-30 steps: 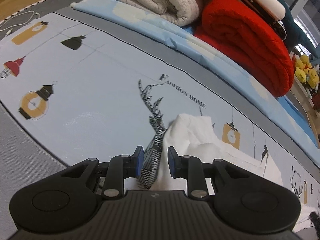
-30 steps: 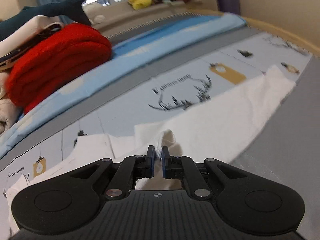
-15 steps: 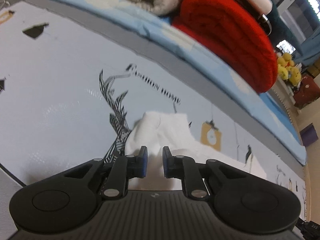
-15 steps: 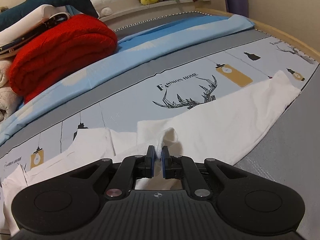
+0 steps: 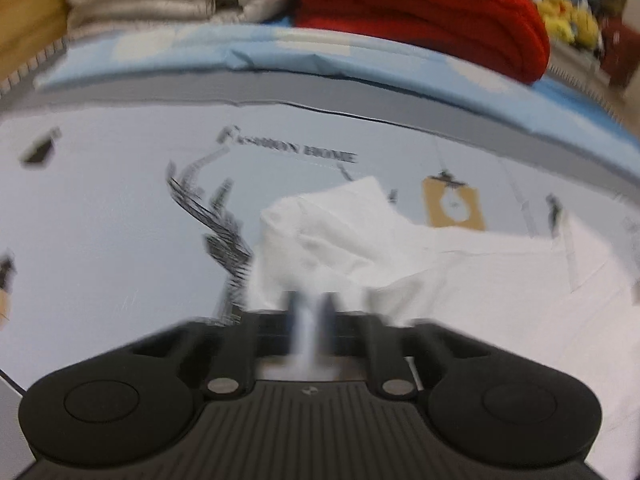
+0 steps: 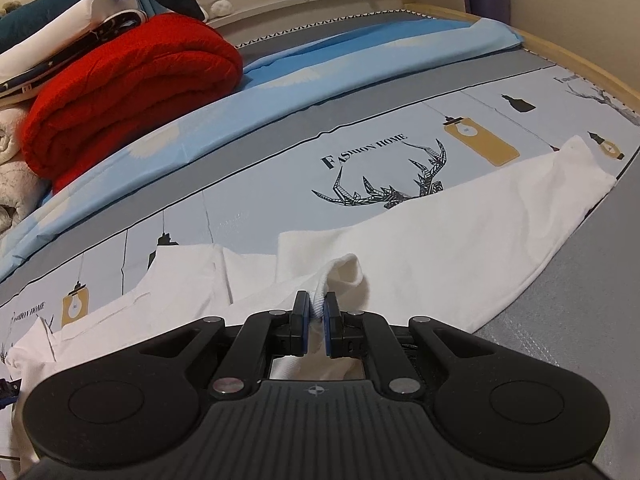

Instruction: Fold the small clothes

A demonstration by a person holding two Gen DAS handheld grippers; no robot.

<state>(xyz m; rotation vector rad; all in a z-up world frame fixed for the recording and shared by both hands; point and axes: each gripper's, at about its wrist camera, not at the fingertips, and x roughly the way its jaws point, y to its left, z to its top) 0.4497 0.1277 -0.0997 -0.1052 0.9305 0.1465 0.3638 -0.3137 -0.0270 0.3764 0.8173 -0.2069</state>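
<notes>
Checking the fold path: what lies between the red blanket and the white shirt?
In the right wrist view, a light blue sheet, a grey band and the printed cover lie between the red blanket and white shirt; nothing else.

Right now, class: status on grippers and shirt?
Right gripper shut on shirt. Left gripper blurred, closing on shirt. Red blanket well clear.
</notes>
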